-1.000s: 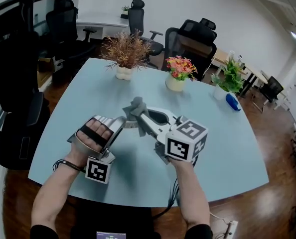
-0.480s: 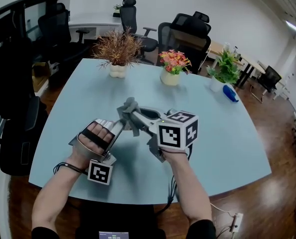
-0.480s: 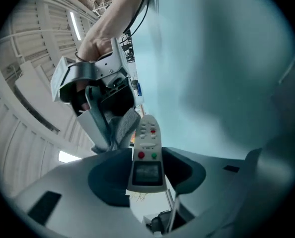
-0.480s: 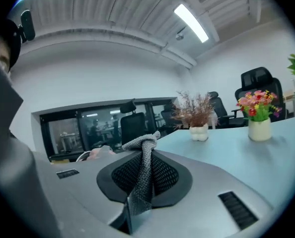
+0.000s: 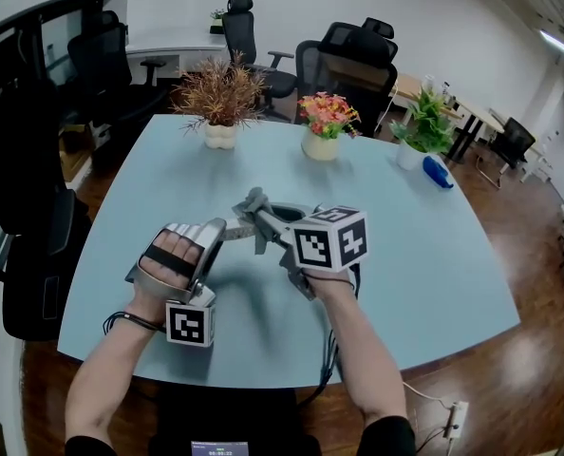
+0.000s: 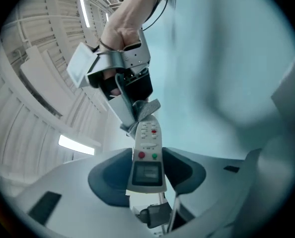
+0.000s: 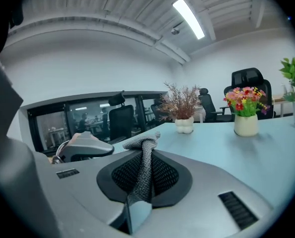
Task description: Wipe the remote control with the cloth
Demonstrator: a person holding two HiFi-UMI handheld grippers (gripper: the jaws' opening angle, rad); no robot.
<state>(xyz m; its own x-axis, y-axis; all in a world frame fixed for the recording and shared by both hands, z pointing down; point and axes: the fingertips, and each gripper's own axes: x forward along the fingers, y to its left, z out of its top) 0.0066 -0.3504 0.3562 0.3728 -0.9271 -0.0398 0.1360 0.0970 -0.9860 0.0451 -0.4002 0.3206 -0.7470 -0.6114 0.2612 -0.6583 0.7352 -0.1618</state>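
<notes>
My L tongs grip the remote up off the table so my R tongs, pinching the cloth, can rub its far end.

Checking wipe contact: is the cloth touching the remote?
Touching. Left gripper view: the cloth lies folded over the far end of the remote, with no gap between them.
</notes>
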